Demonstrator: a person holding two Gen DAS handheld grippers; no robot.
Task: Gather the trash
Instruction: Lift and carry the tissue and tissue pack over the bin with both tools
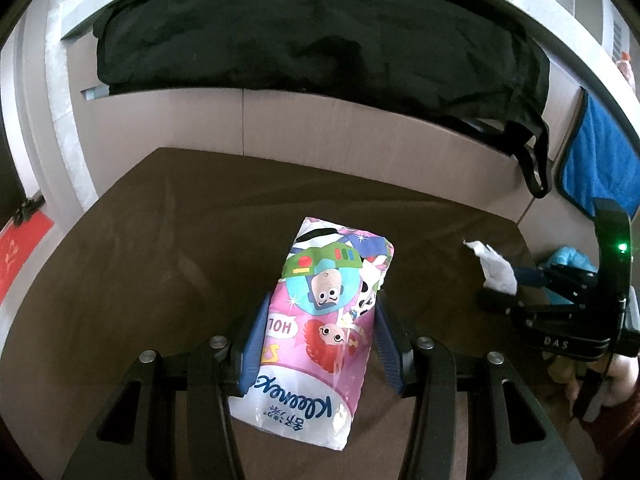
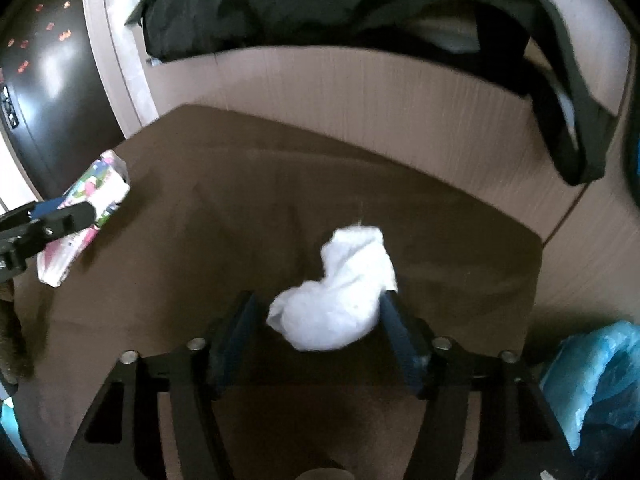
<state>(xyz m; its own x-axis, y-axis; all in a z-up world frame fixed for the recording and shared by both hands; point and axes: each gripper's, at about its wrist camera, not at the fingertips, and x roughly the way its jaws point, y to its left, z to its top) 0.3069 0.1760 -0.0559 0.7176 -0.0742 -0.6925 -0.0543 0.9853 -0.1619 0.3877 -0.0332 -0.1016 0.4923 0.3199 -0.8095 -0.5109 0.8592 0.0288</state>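
My left gripper (image 1: 320,312) is shut on a pink Kleenex tissue pack (image 1: 320,320) with cartoon figures, over the brown table (image 1: 160,260). The pack also shows in the right wrist view (image 2: 86,208), at the far left, held by the left gripper (image 2: 60,216). A crumpled white tissue (image 2: 340,300) sits between the blue pads of my right gripper (image 2: 320,312); the right pad touches it and the left pad is close, so I cannot tell whether the grip is firm. In the left wrist view the tissue (image 1: 494,266) sticks out of the right gripper (image 1: 516,280).
A black bag (image 1: 320,40) lies on a pale shelf behind the table, its strap (image 1: 532,160) hanging down at the right. A blue cloth (image 1: 600,160) hangs at the far right. A blue plastic bag (image 2: 592,380) sits beside the table's right edge.
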